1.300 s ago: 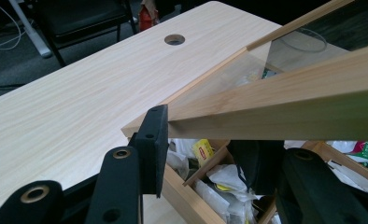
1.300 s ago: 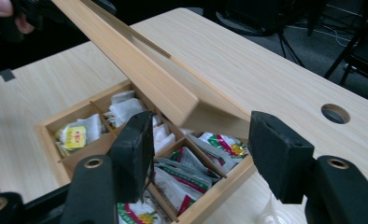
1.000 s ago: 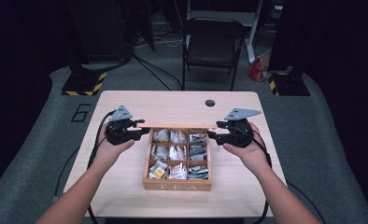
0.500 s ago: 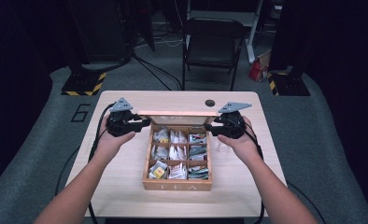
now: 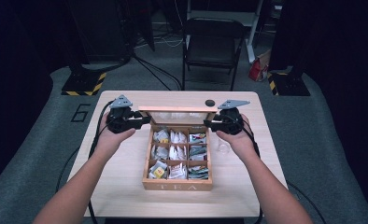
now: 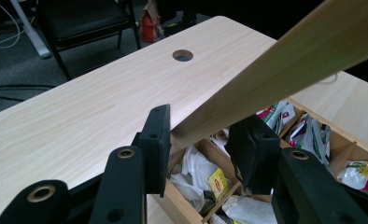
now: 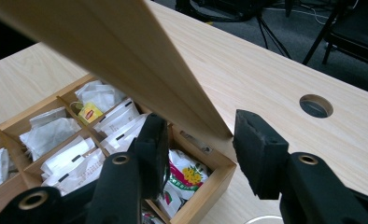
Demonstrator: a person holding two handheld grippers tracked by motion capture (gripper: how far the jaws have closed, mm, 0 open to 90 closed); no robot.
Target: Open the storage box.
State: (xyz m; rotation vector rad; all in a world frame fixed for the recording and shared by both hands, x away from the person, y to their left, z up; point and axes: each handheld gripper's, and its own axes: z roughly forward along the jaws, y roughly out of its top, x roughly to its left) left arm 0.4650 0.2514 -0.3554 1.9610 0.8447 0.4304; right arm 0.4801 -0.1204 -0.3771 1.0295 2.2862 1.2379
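Observation:
A wooden tea box (image 5: 177,186) sits mid-table, its compartments holding several tea bags (image 5: 177,151). Its hinged lid (image 5: 177,110) stands raised at the back, the clear pane showing under the top rail. My left gripper (image 5: 145,120) is shut on the lid's left end, and my right gripper (image 5: 208,123) on its right end. In the left gripper view the lid (image 6: 289,51) runs down between the jaws of the left gripper (image 6: 198,135). In the right gripper view the lid (image 7: 126,42) ends between the jaws of the right gripper (image 7: 198,135).
The light wooden table (image 5: 121,186) has a round cable hole (image 5: 209,102) behind the box. A small clear round thing (image 5: 223,147) lies just right of the box. A black chair (image 5: 212,46) stands beyond the far edge.
Both grippers have moved up and toward the far edge, closer together, and the lid's free edge has risen with them.

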